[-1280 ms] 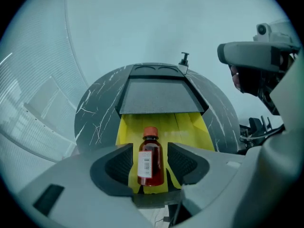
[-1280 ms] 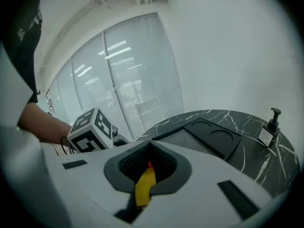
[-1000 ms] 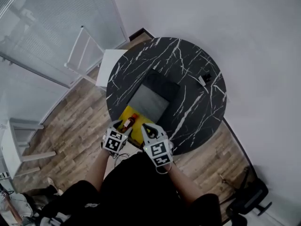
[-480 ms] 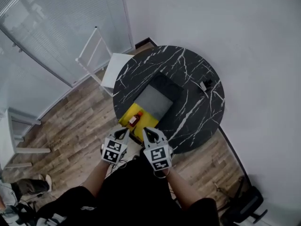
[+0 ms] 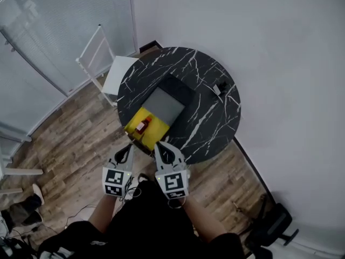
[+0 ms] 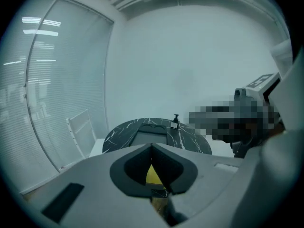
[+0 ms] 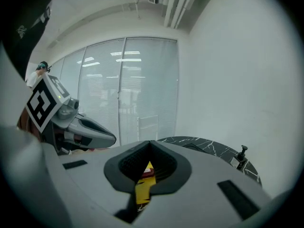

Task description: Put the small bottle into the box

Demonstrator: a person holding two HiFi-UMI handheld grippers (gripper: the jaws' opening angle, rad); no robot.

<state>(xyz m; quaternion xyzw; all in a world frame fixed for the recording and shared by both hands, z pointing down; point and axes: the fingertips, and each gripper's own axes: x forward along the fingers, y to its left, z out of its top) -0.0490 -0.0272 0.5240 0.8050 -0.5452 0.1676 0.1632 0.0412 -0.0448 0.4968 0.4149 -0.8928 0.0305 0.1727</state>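
Note:
The small bottle (image 5: 142,126), brownish with a red cap, lies on a yellow sheet (image 5: 149,130) at the near edge of the round black marble table (image 5: 207,120). Behind it sits the dark box (image 5: 164,102) with a grey inside. My left gripper (image 5: 126,151) and right gripper (image 5: 161,148) hover side by side just short of the table edge, over the floor, both shut and empty. Past the closed left gripper (image 6: 152,147) a sliver of the yellow sheet (image 6: 153,175) shows. Below the closed right gripper (image 7: 151,144) are the red cap (image 7: 148,173) and the sheet (image 7: 141,190).
A small black object (image 5: 218,88) stands on the table's far right side. A white chair (image 5: 105,66) is at the table's left rear, beside a glass wall with blinds. An office chair base (image 5: 275,225) sits on the wooden floor at lower right.
Both grippers have drawn back from the yellow sheet, off the table edge toward my body. The bottle stays on the sheet. The head view has shifted.

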